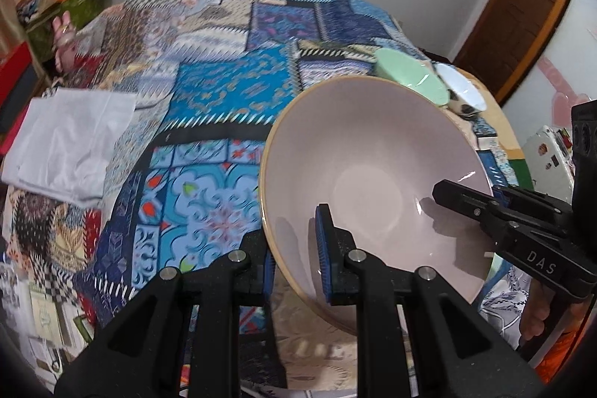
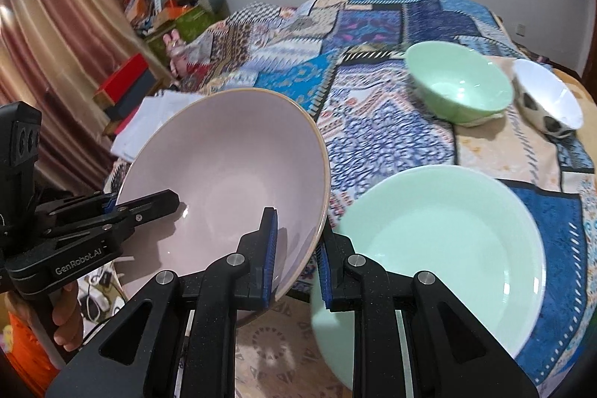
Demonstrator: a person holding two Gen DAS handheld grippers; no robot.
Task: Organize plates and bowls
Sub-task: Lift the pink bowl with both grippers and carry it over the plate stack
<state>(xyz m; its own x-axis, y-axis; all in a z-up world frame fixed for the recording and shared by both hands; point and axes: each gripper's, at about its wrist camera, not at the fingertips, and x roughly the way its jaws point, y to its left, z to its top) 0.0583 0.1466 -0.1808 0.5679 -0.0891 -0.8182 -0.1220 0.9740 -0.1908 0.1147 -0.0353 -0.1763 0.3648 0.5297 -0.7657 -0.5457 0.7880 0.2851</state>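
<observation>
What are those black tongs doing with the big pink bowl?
Two people-held tongs are lifting the pink bowl together. The left tongs pinch one side of its rim, and the right tongs pinch the other side, so the bowl hangs tilted above the patchwork tablecloth. A big green plate sits just beside it. Farther back wait a green bowl and a white bowl.

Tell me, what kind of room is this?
Probably a lived-in room at home: a table under a patchwork cloth holding bowls such as the pink bowl, brownish curtains, and cluttered household stuff along the wall.
</observation>
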